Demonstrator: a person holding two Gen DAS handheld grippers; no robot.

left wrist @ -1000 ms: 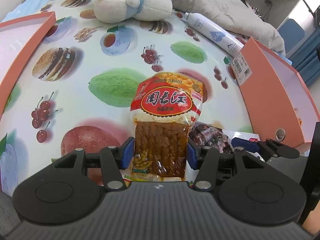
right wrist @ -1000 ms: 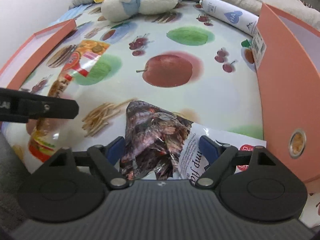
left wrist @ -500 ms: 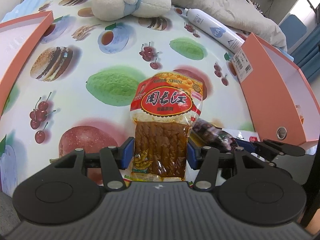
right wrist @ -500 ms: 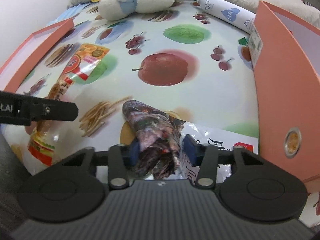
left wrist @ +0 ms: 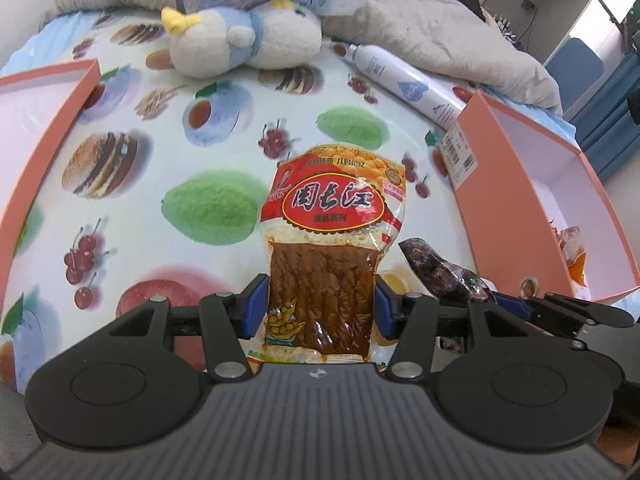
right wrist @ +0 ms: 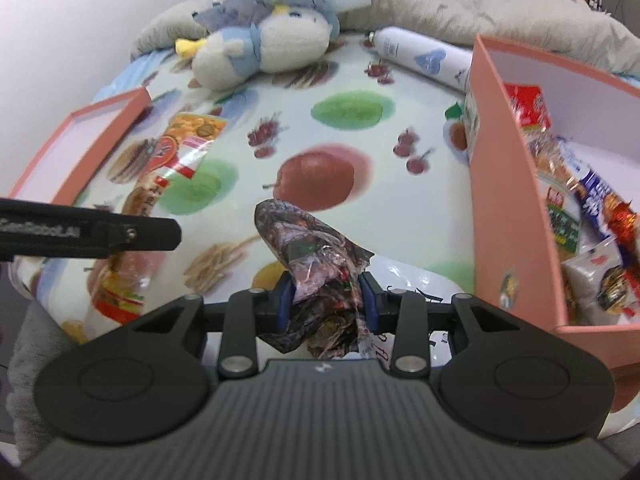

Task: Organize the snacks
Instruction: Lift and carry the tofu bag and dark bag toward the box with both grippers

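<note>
A bed spread with a fruit-and-burger print cloth [left wrist: 168, 148], boxes at either side, bedding heaped at the far end.

Nearest, in the right wrist view: right gripper [right wrist: 326, 300], jaws closing, blue pads pinching a crumpled dark snack packet [right wrist: 316, 264] that sticks up between them. Beneath and just beyond, a white packet [right wrist: 412, 280] flat on the cloth. In the left wrist view: left gripper [left wrist: 320, 312] clamped on the lower end of a tofu-strip packet [left wrist: 332, 240], red label pointing away.

Further right: the open pink box [right wrist: 508, 184], several snacks already inside against its near wall. Further left: the shallow pink lid [left wrist: 44, 128], nothing seen in it. Farthest back: plush toy [left wrist: 240, 44], white bottle [left wrist: 404, 84], grey blanket [left wrist: 440, 40].

Judged step: carrying both packets to the box. To do it well: lift high enough to clear the tall side wall before crossing over it. Keep the squeeze on the dark packet firm, since crinkled film likely slips. Bring the right load in first, being closer, then the left, so the two tools stay apart. Lower into a free patch away from the pile before releasing.
</note>
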